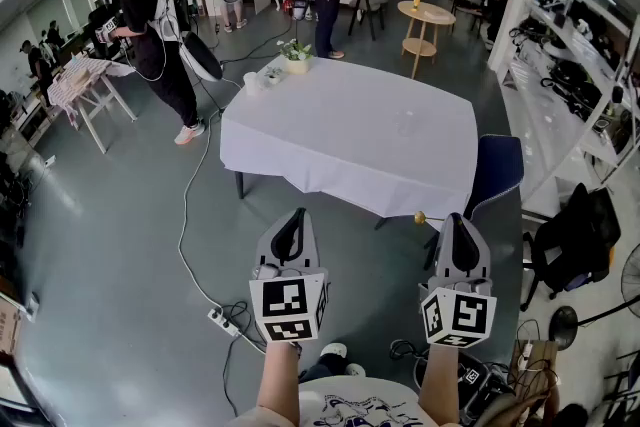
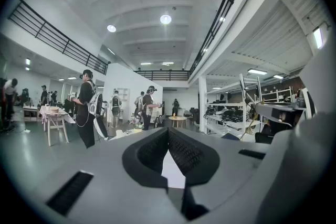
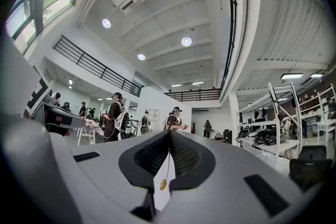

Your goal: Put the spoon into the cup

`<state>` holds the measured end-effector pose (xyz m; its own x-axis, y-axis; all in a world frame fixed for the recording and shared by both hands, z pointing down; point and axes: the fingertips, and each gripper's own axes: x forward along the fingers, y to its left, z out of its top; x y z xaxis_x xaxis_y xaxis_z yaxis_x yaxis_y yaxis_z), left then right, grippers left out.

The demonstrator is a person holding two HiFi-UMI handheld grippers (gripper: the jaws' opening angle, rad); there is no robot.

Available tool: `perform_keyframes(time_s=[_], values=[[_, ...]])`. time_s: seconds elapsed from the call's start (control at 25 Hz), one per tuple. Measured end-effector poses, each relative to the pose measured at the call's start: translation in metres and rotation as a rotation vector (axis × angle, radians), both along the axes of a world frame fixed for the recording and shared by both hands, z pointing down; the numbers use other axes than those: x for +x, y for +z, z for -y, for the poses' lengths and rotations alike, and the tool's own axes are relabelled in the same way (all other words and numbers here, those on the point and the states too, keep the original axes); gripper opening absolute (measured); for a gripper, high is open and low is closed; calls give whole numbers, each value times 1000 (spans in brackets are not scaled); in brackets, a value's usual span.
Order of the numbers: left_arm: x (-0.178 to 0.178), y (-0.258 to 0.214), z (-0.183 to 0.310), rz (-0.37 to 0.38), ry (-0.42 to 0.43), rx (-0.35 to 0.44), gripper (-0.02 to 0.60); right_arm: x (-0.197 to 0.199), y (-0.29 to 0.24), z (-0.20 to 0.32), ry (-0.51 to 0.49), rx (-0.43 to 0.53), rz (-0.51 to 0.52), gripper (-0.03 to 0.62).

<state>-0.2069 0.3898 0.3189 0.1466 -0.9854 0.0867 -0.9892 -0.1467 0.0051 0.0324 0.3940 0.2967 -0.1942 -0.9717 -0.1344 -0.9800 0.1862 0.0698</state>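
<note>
Gold spoon in right gripper's fingers; only head view shows cup.

Cup and potted plant on counter's far-left corner, chair right of counter, round table behind.

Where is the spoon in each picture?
Head view: the spoon sticks out leftward from the tip of the right gripper, near the front edge of the white table.
Left gripper view: not in it.
Right gripper view: low centre, pinched between the shut jaws.
Shared landmark: the white table, ahead in every view.
</note>
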Motion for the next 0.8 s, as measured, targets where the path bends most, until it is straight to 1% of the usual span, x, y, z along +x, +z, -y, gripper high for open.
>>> perform_keyframes(time_s=[0.16, 0.36, 0.8], values=[[4, 4, 5, -6, 3, -3, 14, 4, 3, 4, 4, -6, -2, 17], [2, 5, 12, -9, 3, -10, 14, 1, 4, 12, 0, -12, -6, 17], [-16, 20, 48, -10, 20, -29, 14, -15, 16, 41, 23, -22, 13, 18]])
